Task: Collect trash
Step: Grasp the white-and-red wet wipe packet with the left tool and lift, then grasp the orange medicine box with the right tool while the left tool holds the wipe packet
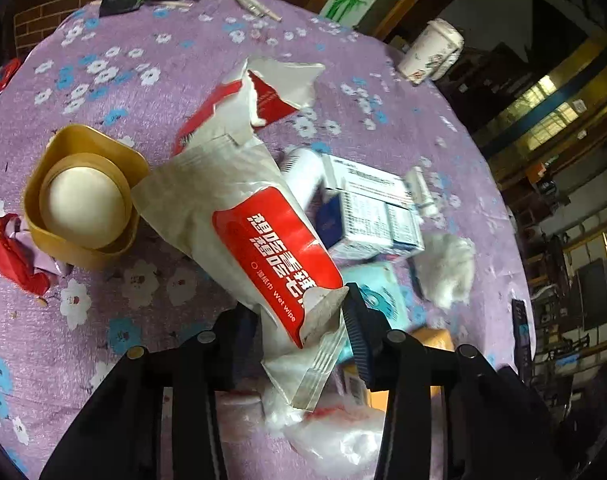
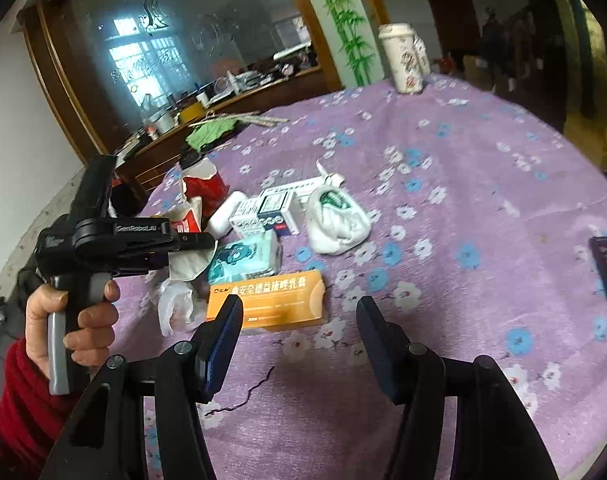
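Purple tablecloth (image 2: 443,240) lies bare beside the right claw (image 2: 299,340).

Two close wrist views, shared table (image 1: 151,80)

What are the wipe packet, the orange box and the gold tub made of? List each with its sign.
Wipe packet: thin plastic film, likely; glossy, creased, clear crimped end.
Orange box: printed card, likely; flat faces, sharp folded edges.
Gold tub: probably moulded plastic; smooth satin rim, could be coated paper.

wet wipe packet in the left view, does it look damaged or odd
Yes. The wet wipe packet is torn open at its far end, its red and white top flap ripped and splayed. Its near end sits between the left gripper fingers, creased and crumpled.
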Motion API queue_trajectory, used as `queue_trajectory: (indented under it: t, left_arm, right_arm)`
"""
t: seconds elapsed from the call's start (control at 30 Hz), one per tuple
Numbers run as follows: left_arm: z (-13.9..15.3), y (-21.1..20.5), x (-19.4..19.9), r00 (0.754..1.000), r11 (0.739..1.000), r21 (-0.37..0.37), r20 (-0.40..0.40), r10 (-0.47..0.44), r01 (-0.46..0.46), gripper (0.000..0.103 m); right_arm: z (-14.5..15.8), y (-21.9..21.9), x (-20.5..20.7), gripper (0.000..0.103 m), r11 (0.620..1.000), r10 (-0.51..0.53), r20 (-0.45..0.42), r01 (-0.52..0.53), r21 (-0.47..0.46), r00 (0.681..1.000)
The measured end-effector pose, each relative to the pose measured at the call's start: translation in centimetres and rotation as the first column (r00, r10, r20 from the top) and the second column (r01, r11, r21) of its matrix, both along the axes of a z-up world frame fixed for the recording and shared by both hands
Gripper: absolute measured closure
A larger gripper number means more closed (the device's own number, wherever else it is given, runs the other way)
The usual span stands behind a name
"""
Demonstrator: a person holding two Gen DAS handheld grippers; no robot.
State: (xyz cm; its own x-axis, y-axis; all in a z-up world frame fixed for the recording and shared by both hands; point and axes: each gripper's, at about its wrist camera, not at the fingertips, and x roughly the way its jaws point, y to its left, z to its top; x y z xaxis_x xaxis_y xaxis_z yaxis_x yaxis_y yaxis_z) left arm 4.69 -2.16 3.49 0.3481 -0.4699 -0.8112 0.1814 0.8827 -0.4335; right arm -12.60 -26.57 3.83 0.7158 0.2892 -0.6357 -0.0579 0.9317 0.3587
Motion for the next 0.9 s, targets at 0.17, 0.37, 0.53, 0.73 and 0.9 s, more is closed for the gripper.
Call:
queue_trajectory:
  t: [0.17,0.37,0.53,0.73,0.9]
  left_arm:
    - [2.8,0.5,-3.0,0.993,0.999,0.008,0.113,-0.034,0.033,0.063]
    - [5.2,2.2,-5.8,0.975,0.999,0.038,0.216,-0.045,0.037,0.062]
    - [5.7,4.1,-7.3,0.963,0.996,0.086,0.267,-0.031,0.008,0.062]
    - [5.9,5.5,-8.6,0.953,0.993,0.115,0.304,-0.018,-0.018,0.062]
    - [5.7,5.9,-9.6,0.949,0.992,0.122,0.313,-0.025,-0.014,0.062]
  right_arm:
    - [-1.1,-0.1,2.7,0.04,0.998,0.044,-0.049,-0.042,0.052,0.998]
    - [-2.7,1.4,4.9,0.039,0.987,0.122,-0.088,-0.112,0.112,0.989]
    - [-2.4,5.6,2.5,0.038,0.929,0.35,-0.092,-0.332,0.162,0.932]
    - [1.1,7.9,-0.6,0.026,0.9,0.435,0.005,-0.434,-0.039,0.9]
    - [0.4,7.5,3.7,0.016,0.896,0.407,-0.018,-0.403,-0.184,0.913]
